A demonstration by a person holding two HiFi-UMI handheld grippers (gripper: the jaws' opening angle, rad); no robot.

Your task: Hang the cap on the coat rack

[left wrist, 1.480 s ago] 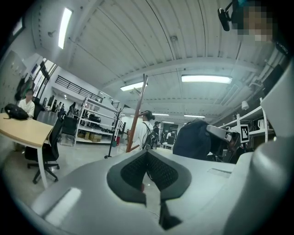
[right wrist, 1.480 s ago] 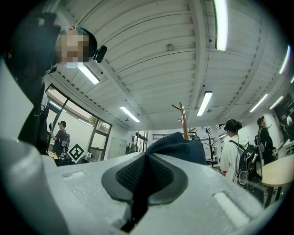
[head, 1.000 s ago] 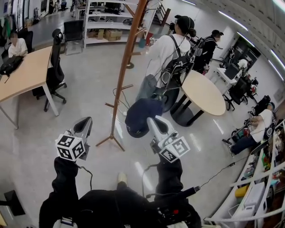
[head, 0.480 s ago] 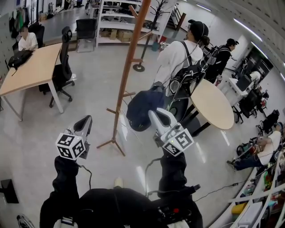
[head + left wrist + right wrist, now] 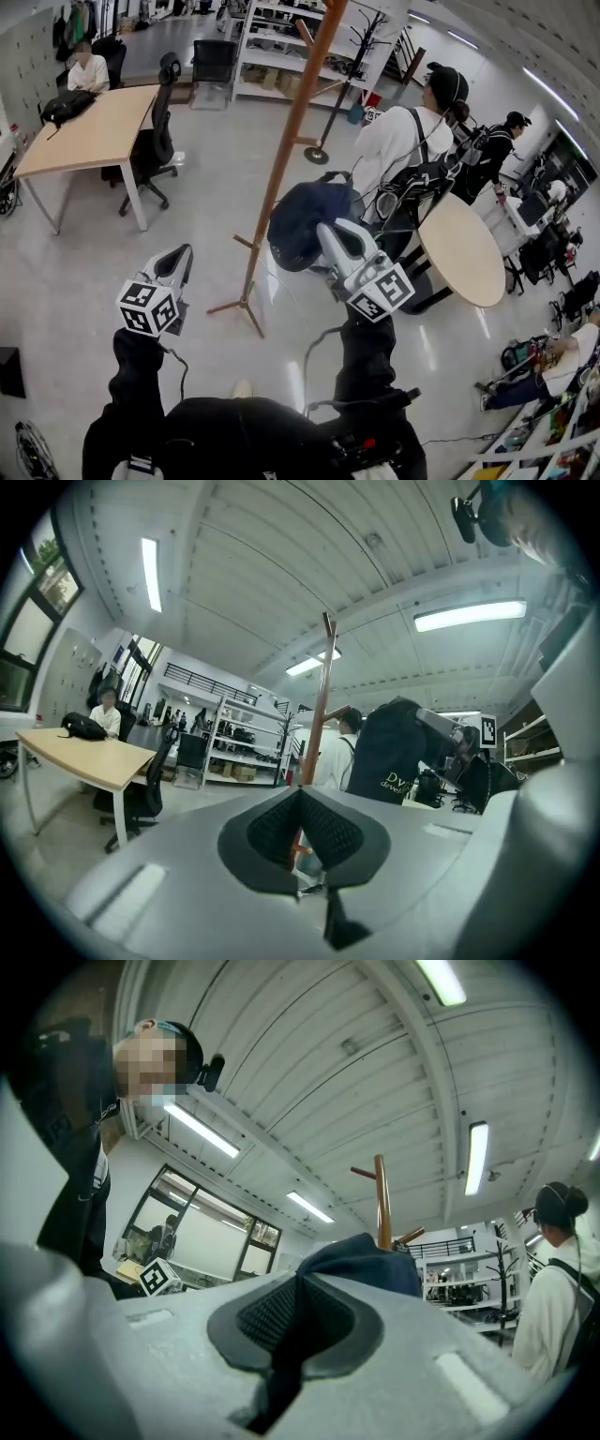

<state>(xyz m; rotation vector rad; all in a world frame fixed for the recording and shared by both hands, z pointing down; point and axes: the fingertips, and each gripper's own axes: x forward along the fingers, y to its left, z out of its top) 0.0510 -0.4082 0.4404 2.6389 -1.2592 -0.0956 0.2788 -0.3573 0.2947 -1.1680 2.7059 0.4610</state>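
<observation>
The dark cap (image 5: pixel 305 220) hung from the far tip of the right claw (image 5: pixel 326 234), just right of the coat rack (image 5: pixel 281 159) pole. The right arm stretched forward and upward, its claw pinched almost closed on the cap's fabric. The left claw (image 5: pixel 178 267) sat lower, near left, jaws together on nothing.

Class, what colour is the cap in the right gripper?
The cap is dark navy; the head view shows it best.
</observation>
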